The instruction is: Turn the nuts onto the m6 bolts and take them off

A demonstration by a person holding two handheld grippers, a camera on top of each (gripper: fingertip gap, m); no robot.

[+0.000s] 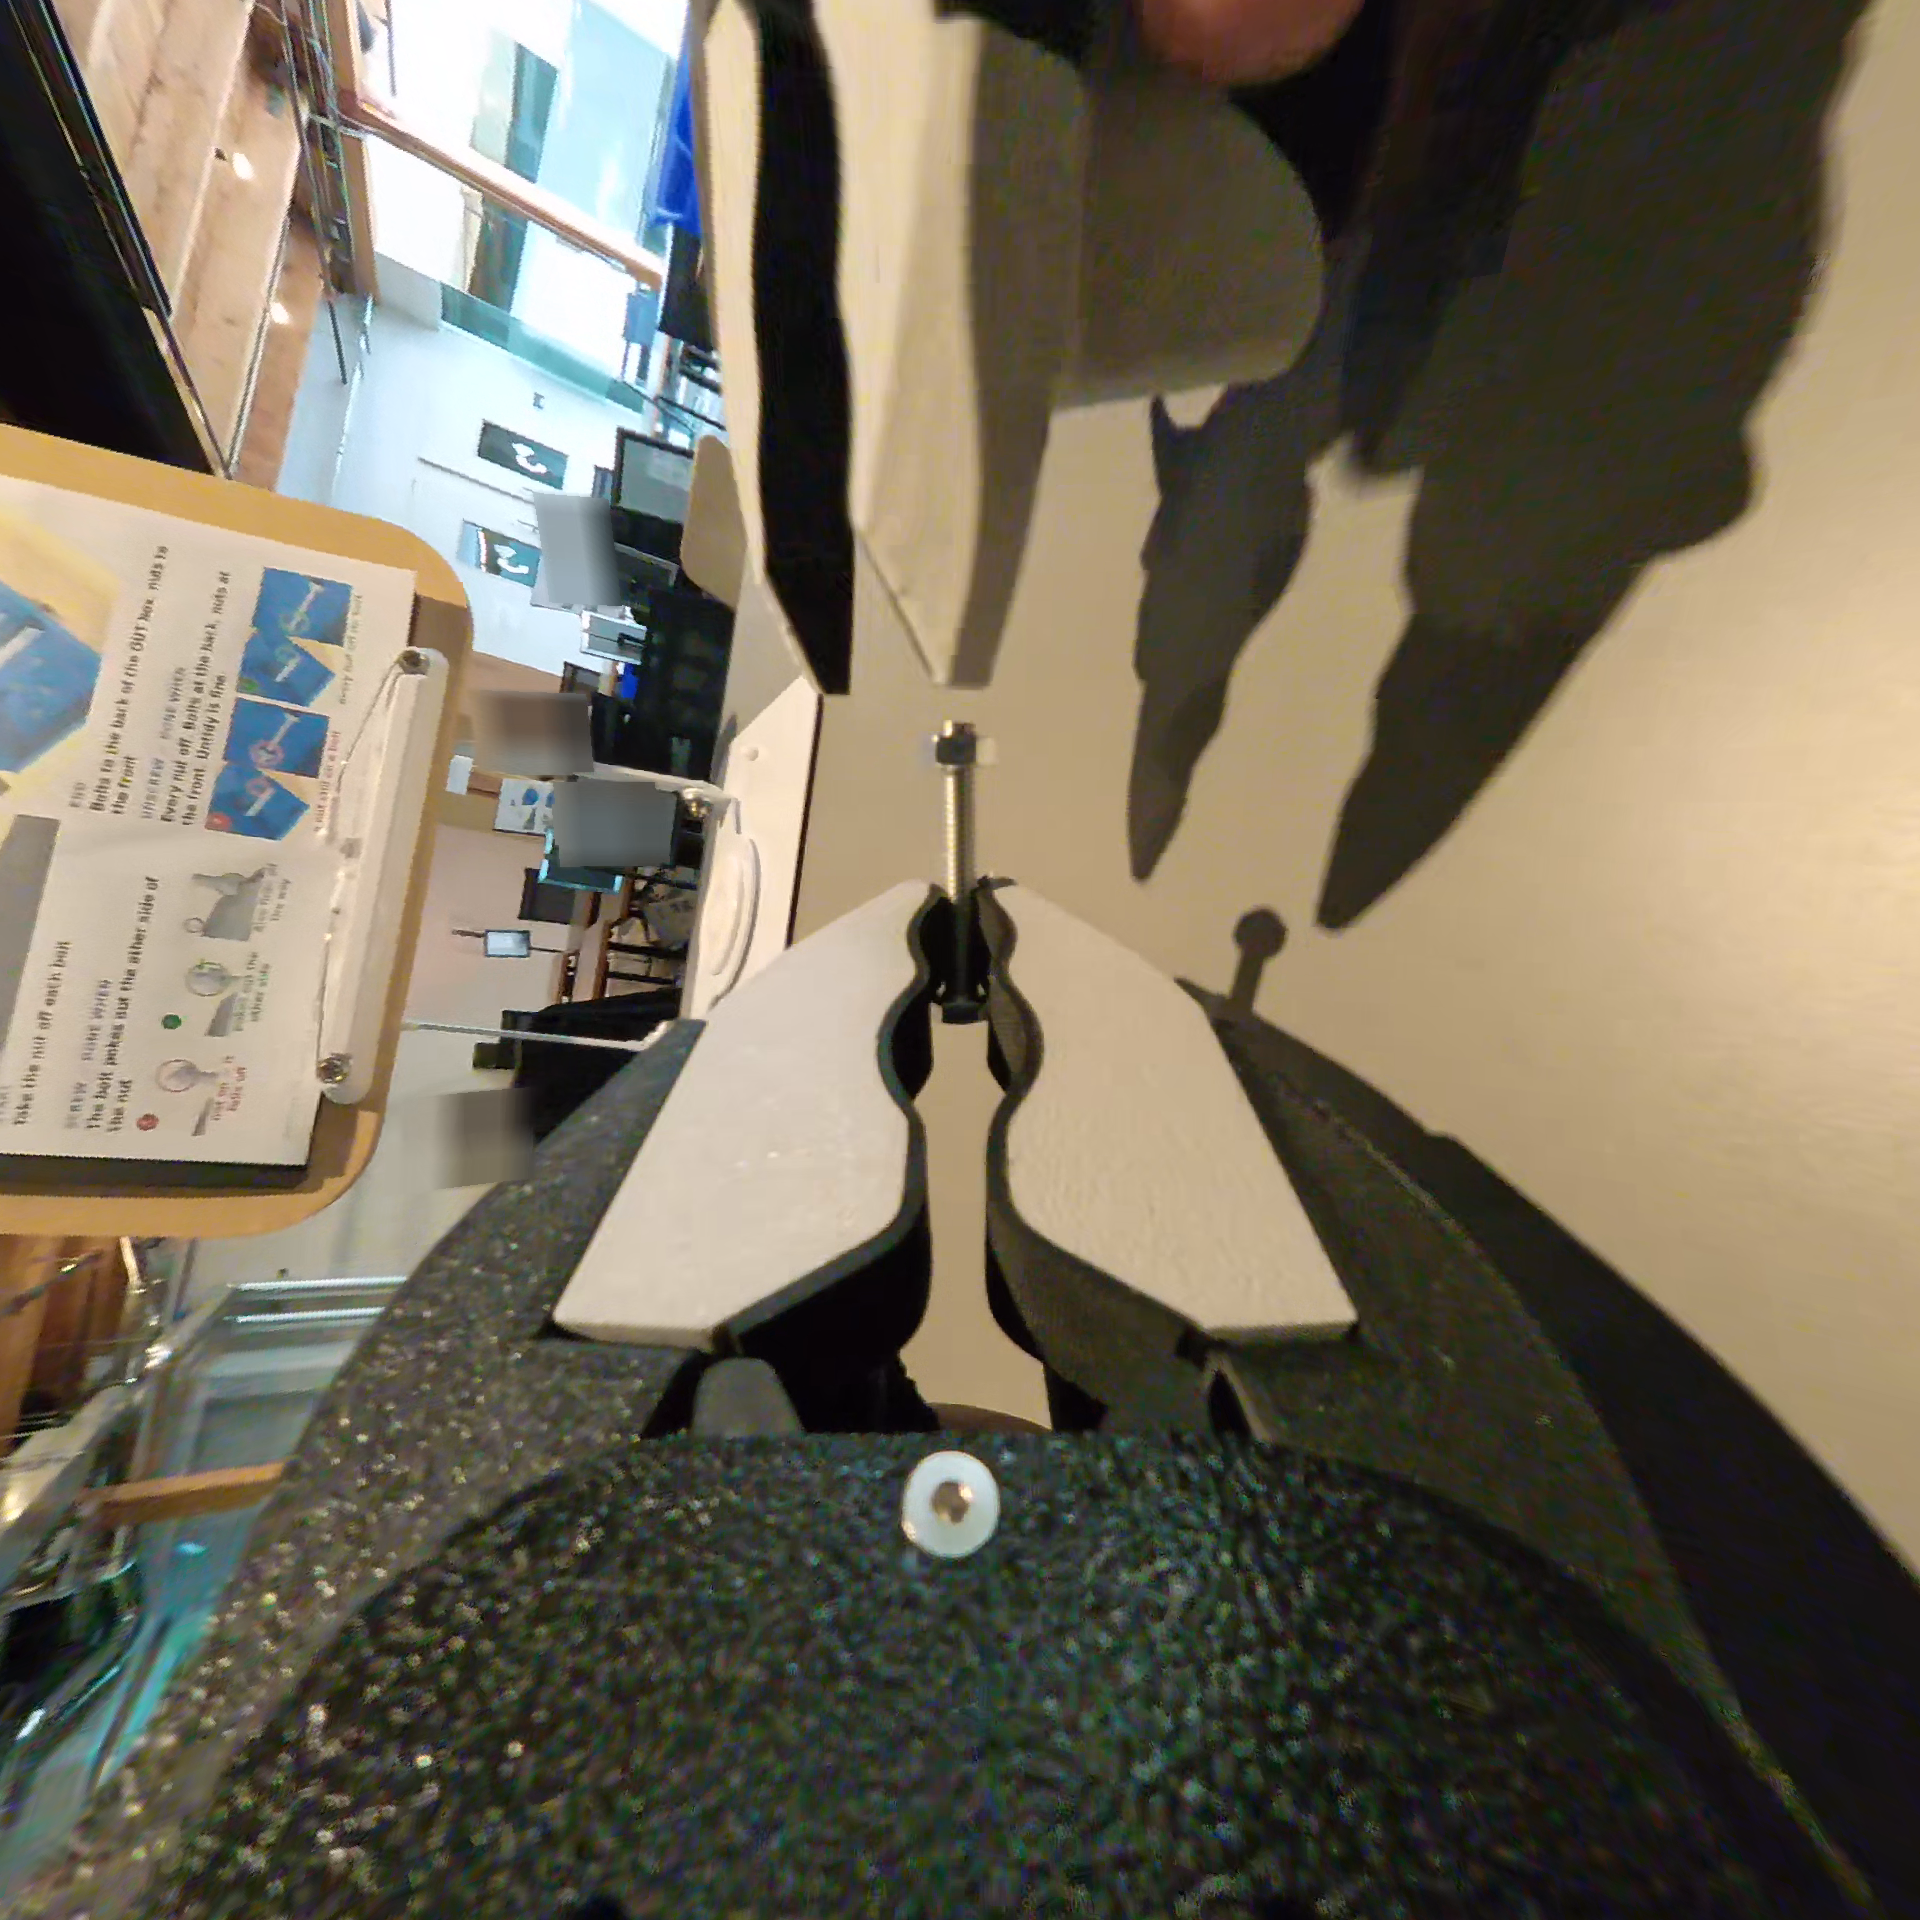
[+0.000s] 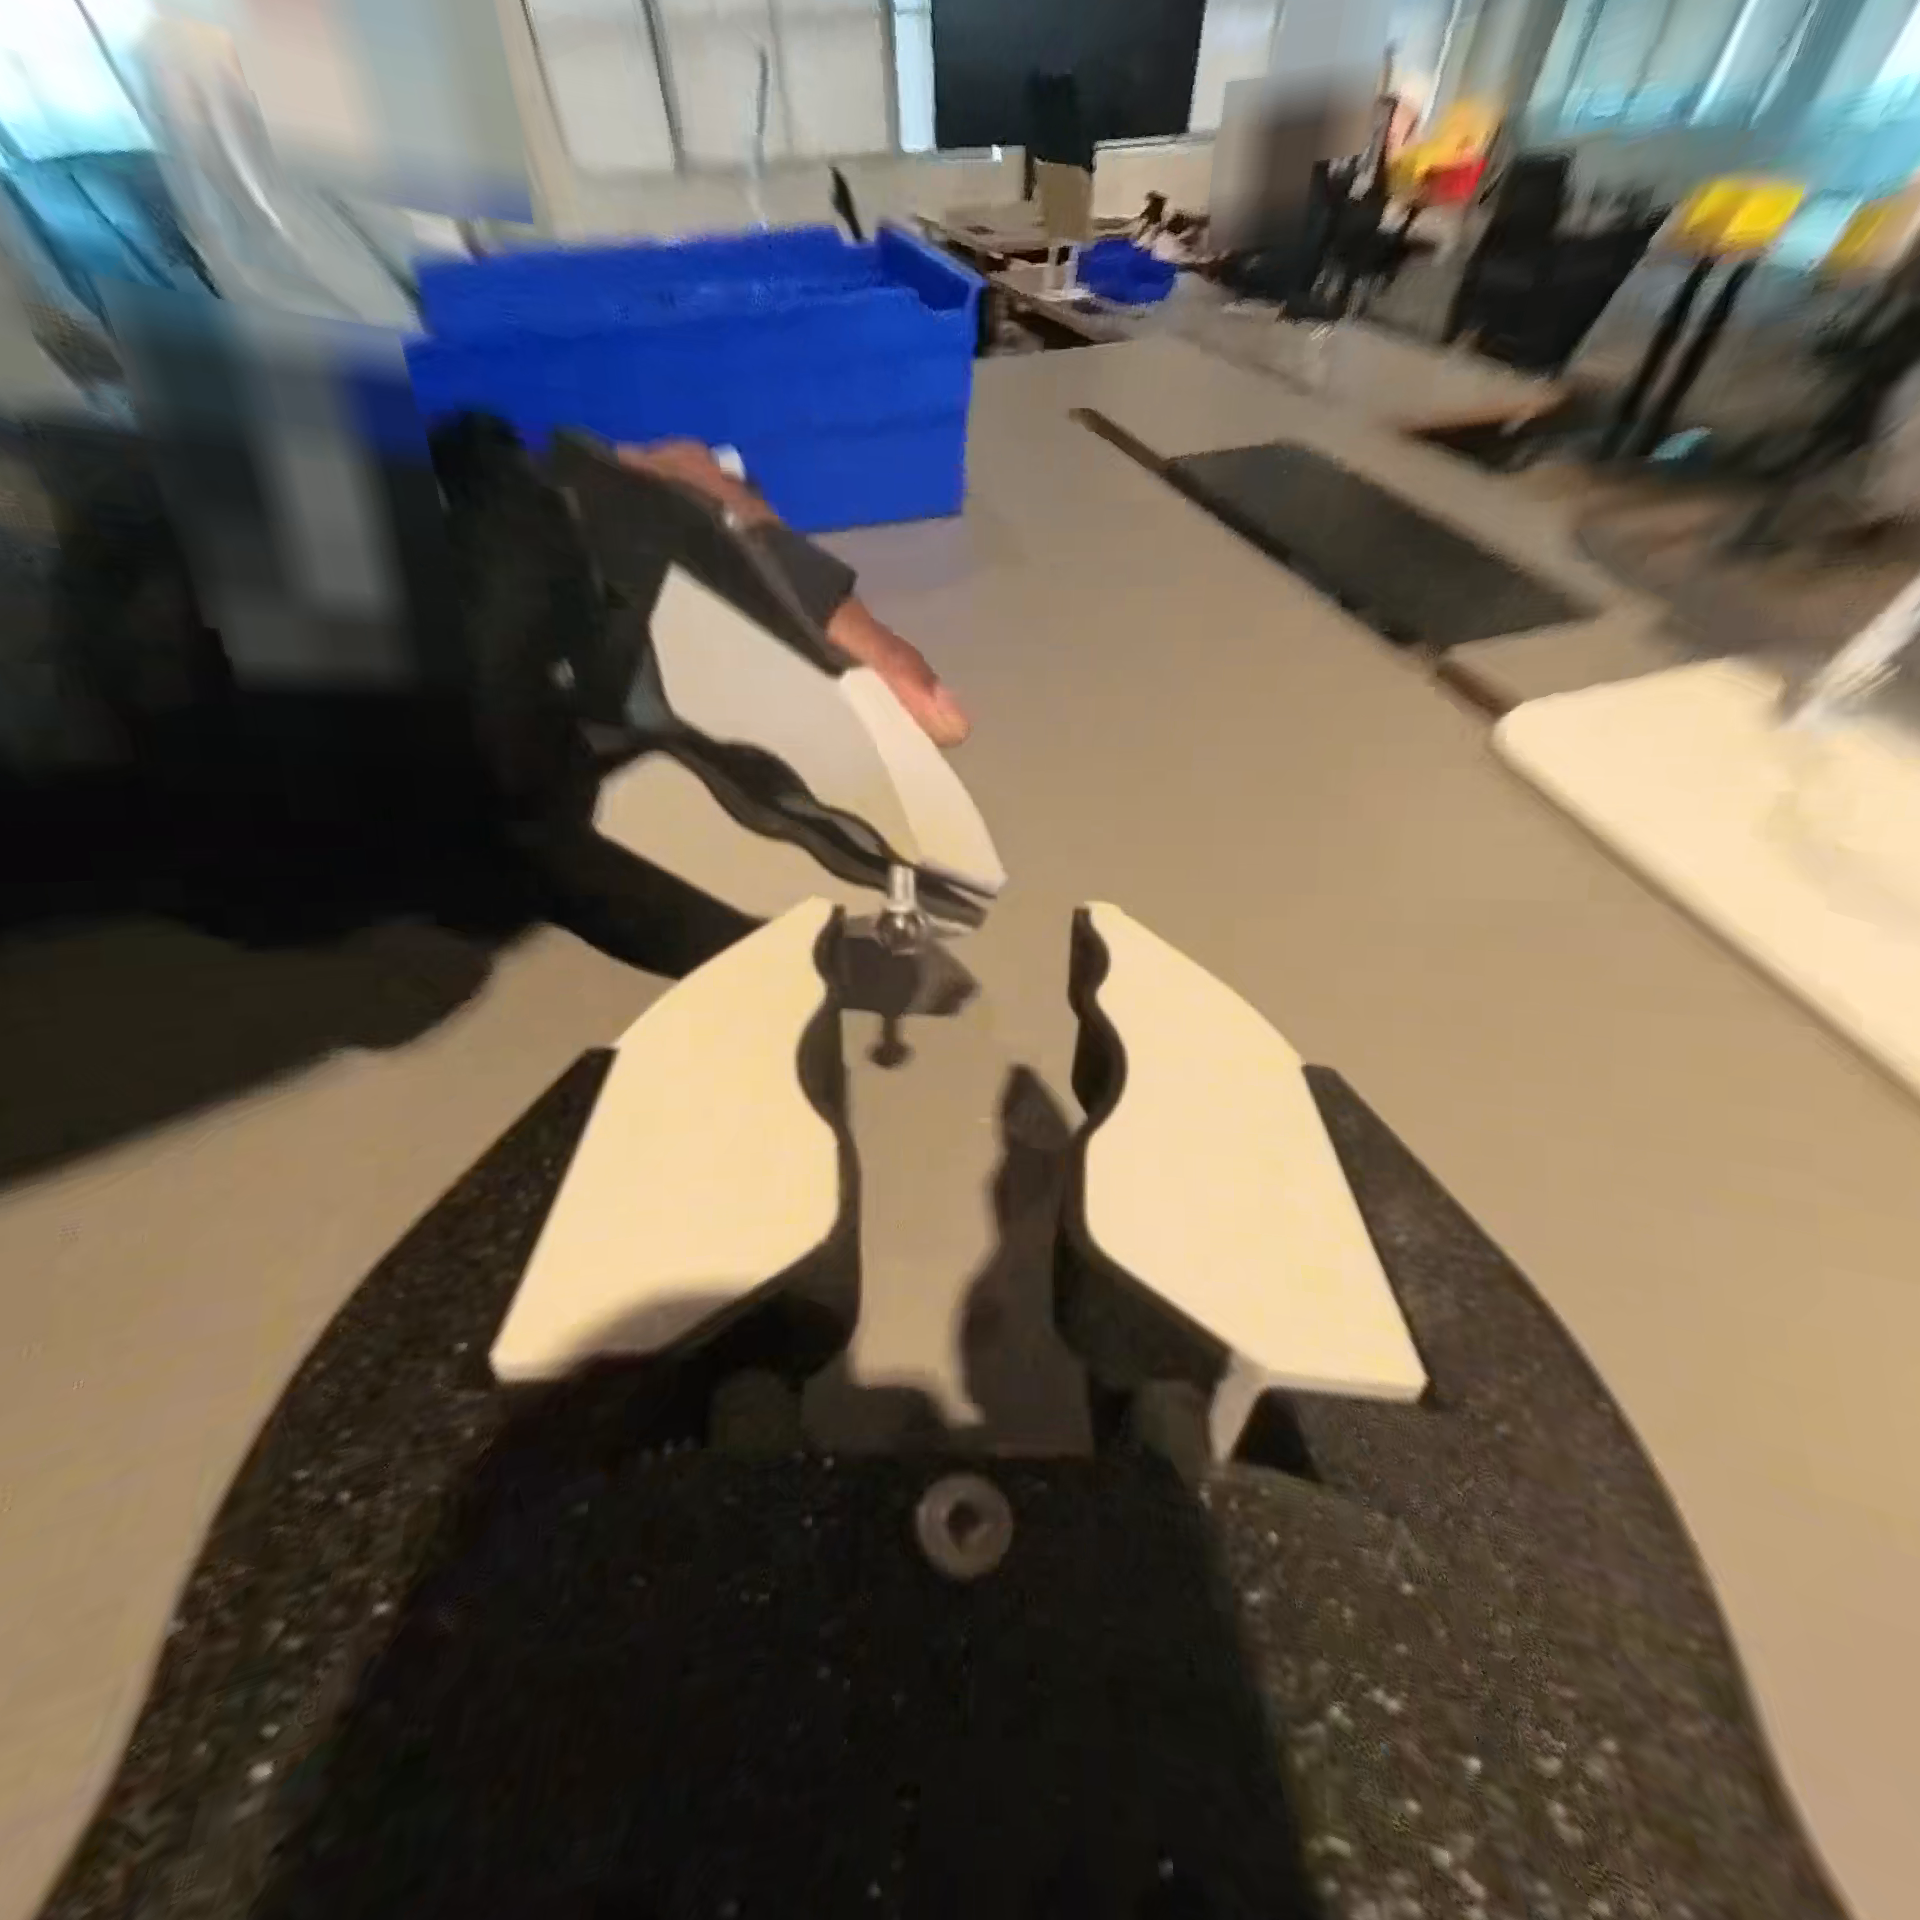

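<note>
My left gripper is shut on the head end of a silver M6 bolt, which points straight out from the fingertips above the beige table. A nut sits on the thread near the bolt's free end. My right gripper is open, its fingers well apart. In the right wrist view the nut end of the bolt lies just beside my right gripper's left fingertip, not between the pads. The right gripper hangs just beyond the nut in the left wrist view. The left gripper shows in the right wrist view.
An instruction sheet on a wooden board stands to the left. Blue bins sit at the back of the table. A black mat and a white board lie to the right. A person's hand holds the left gripper.
</note>
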